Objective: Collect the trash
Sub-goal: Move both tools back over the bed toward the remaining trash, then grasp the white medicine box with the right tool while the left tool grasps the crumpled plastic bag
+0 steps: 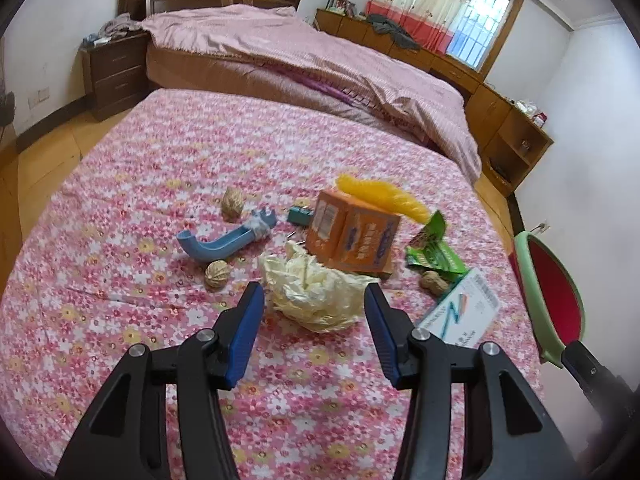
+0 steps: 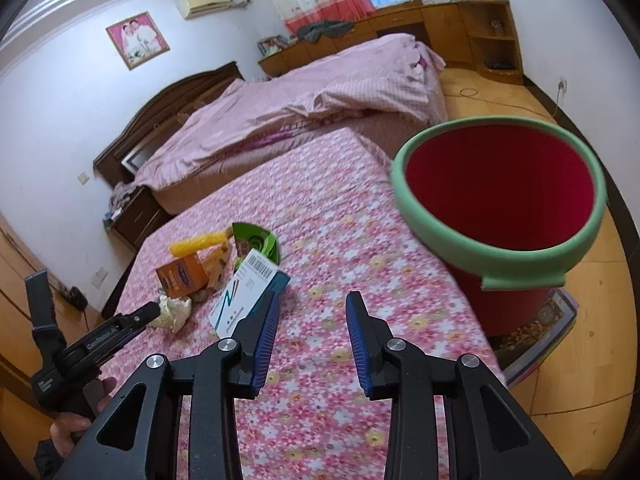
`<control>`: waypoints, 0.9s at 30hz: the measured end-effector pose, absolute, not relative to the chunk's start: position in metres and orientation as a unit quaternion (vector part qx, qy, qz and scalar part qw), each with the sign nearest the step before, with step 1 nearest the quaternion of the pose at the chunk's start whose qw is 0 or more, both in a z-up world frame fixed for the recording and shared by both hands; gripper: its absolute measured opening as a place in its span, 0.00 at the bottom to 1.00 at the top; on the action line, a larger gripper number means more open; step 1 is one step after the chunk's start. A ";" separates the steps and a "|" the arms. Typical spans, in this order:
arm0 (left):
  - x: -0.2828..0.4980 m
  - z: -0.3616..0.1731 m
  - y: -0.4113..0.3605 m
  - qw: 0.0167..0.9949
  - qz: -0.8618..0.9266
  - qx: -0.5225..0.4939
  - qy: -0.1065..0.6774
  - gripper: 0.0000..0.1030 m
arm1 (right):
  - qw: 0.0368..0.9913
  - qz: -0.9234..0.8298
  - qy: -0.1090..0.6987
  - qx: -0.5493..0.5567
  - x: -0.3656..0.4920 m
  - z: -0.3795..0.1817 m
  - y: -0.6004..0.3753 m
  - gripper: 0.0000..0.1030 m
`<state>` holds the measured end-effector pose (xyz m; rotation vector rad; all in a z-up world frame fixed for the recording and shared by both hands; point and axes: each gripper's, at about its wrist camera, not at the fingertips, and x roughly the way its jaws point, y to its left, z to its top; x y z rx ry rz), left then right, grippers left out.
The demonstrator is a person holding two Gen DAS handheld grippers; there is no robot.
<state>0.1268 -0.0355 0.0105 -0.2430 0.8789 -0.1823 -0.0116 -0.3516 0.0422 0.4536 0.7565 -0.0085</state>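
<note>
Crumpled cream plastic bag [image 1: 316, 298]: between the left gripper [image 1: 314, 300] tips, untouched.
Orange cardboard box [image 1: 352, 236]: upright, just beyond the bag.
Red bucket with green rim [image 2: 500, 200]: empty, upright, ahead-right of the right gripper [image 2: 312, 312].

A matt cotton-like floral pink cloth [image 1: 168, 152] covers the table, and on it lie a crinkled, faintly glossy cream plastic bag [image 1: 316, 296], a matt orange cardboard box [image 1: 352, 236] and a shiny green foil wrapper [image 1: 434, 250]. The rough-shelled brown walnuts [image 1: 216, 274] look woody and dull — the curved blue plastic handle [image 1: 224, 242] smooth. The red plastic bucket [image 2: 500, 200] has a matt green rim.
</note>
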 end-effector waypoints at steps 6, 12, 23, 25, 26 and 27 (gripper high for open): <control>0.139 -0.009 -0.032 0.886 -0.078 -0.119 0.441 0.50 | 0.899 0.006 0.379 0.218 0.005 0.033 -0.339 0.37; 0.143 -0.018 -0.037 0.889 -0.093 -0.114 0.434 0.50 | 0.889 0.020 0.402 0.218 0.020 0.019 -0.328 0.37; 0.134 -0.013 -0.033 0.887 -0.131 -0.134 0.421 0.25 | 0.876 0.056 0.428 0.216 0.039 0.003 -0.305 0.38; 0.131 -0.009 -0.028 0.890 -0.131 -0.137 0.415 0.25 | 0.875 0.062 0.430 0.215 0.043 0.002 -0.301 0.39; 0.128 -0.006 -0.024 0.891 -0.131 -0.139 0.411 0.25 | 0.874 0.065 0.430 0.215 0.044 0.002 -0.299 0.42; 0.126 -0.004 -0.020 0.893 -0.131 -0.142 0.407 0.25 | 0.874 0.069 0.430 0.215 0.046 0.002 -0.297 0.48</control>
